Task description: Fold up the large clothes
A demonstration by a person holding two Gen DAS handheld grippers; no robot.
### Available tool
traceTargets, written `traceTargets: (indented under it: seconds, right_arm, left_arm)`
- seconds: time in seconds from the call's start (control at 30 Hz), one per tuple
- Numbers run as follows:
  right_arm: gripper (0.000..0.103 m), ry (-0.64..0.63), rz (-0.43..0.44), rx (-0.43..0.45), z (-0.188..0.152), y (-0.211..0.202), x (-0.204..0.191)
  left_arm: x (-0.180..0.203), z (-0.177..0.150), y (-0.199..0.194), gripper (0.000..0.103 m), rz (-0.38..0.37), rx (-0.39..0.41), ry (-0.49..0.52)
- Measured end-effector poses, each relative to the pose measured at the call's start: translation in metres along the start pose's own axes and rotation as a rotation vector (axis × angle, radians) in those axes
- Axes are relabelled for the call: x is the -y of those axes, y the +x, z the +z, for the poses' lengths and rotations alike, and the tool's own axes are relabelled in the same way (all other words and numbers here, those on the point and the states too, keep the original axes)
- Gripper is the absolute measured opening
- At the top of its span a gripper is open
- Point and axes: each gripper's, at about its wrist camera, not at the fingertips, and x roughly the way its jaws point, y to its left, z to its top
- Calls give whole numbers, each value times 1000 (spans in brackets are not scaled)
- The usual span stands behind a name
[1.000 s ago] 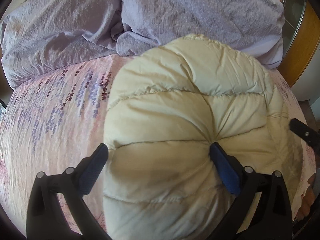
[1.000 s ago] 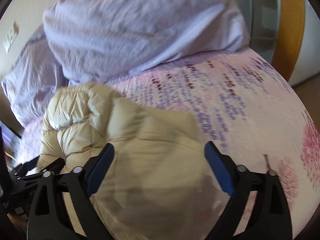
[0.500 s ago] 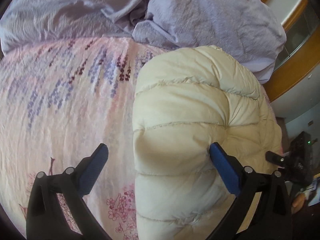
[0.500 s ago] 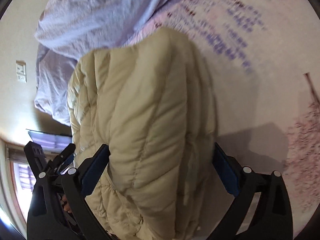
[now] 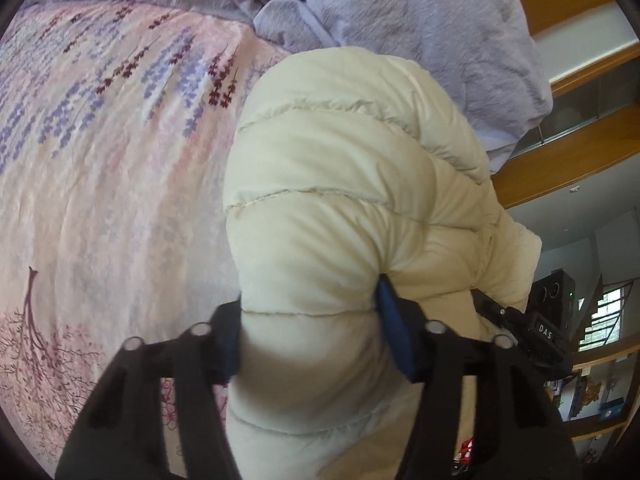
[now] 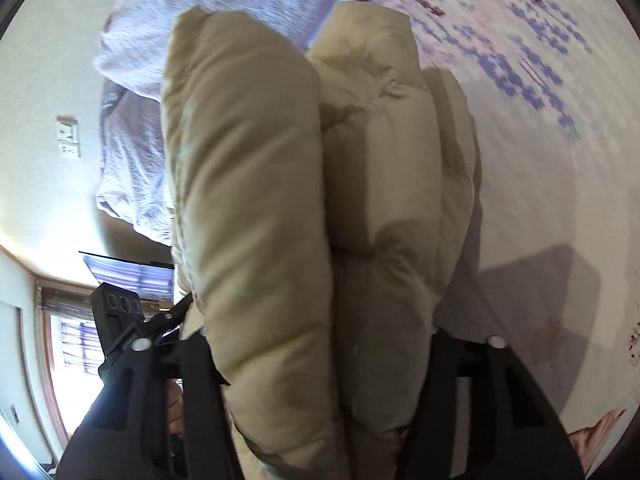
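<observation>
One cream puffer jacket lies bundled on the floral bedspread, just below two lilac pillows. Your two grippers — left gripper, right gripper — have just been closing; each now pinches a padded fold.

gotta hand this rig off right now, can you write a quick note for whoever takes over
Left gripper: jaws have just been closing and its pads now press into the cream puffer jacket.
Right gripper: also just closing; its pads are hidden by the jacket, which bulges out tightly between the fingers, so it looks clamped.
Jacket: bunched in thick layers on the floral bedspread, near the lilac pillows. Whether any of it is off the bed cannot be told.
Done: jacket gathered and gripped from both ends.
Left: probably lay it down as a neat fold, release both grippers and tidy the edges.
</observation>
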Motion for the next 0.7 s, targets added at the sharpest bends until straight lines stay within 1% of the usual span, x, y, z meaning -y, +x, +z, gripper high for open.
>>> traceTargets:
  seconds: [0.1,0.17,0.3,0.4,0.53,0.63,0.7]
  right_arm:
    - [38,-30,17,12,1,-1,-17]
    - [37,-55,32,15,1,3,-33]
    - [36,-100,49,12,3,15,-61]
    - [36,-134,45,2,6,30,-82]
    - [36,-191,13,-13,6,50,-108]
    - [35,-205,-16,-24,7,58,-118]
    - [35,-214,-41,-29,-1,63,-124]
  left_arm:
    - [1,5,-14,37,-7,35,18]
    - [1,8,-27,35,2,65,29]
    - [-11,18,-56,34,18,127,24]
    - [-22,27,-71,34,50,163,22]
    - [-40,40,-81,34,106,188,2]
    - [-52,46,-84,34,150,194,-6]
    - [-58,48,-84,34,180,198,-6]
